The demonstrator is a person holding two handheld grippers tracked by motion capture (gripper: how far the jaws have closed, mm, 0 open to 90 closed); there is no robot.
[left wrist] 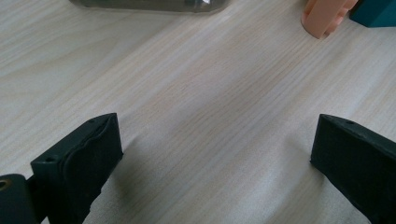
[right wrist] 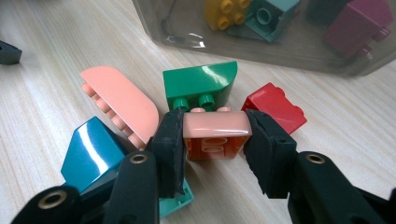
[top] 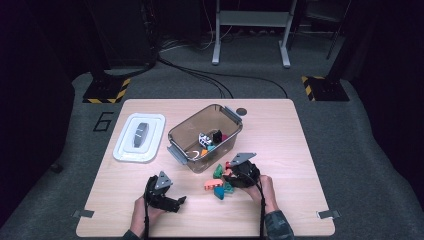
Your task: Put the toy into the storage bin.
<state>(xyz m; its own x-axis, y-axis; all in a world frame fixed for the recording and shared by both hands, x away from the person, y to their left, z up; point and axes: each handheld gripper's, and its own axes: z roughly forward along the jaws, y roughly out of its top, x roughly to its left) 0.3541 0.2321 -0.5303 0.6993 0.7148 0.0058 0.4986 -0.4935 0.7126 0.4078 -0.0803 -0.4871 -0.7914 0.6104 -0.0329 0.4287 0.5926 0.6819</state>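
Observation:
In the right gripper view my right gripper (right wrist: 215, 140) is shut on a small salmon brick (right wrist: 215, 125), one pad against each of its sides, just above the wood. Around it lie a green curved brick (right wrist: 198, 84), a red brick (right wrist: 275, 107), a salmon curved brick (right wrist: 119, 100), a dark teal brick (right wrist: 91, 151) and a mint brick (right wrist: 176, 203). In the high view the right gripper (top: 229, 176) sits in this brick cluster (top: 219, 182). My left gripper (top: 179, 201) rests on the table at the lower left, and its jaws (left wrist: 217, 154) stand wide open over bare wood.
A clear plastic bin (top: 176, 135) with several bricks inside stands mid-table just behind the cluster; its wall (right wrist: 280, 60) is close ahead of the right gripper. Its white lid (top: 125, 150) lies to the left. A salmon brick (left wrist: 324, 16) lies beyond the left gripper.

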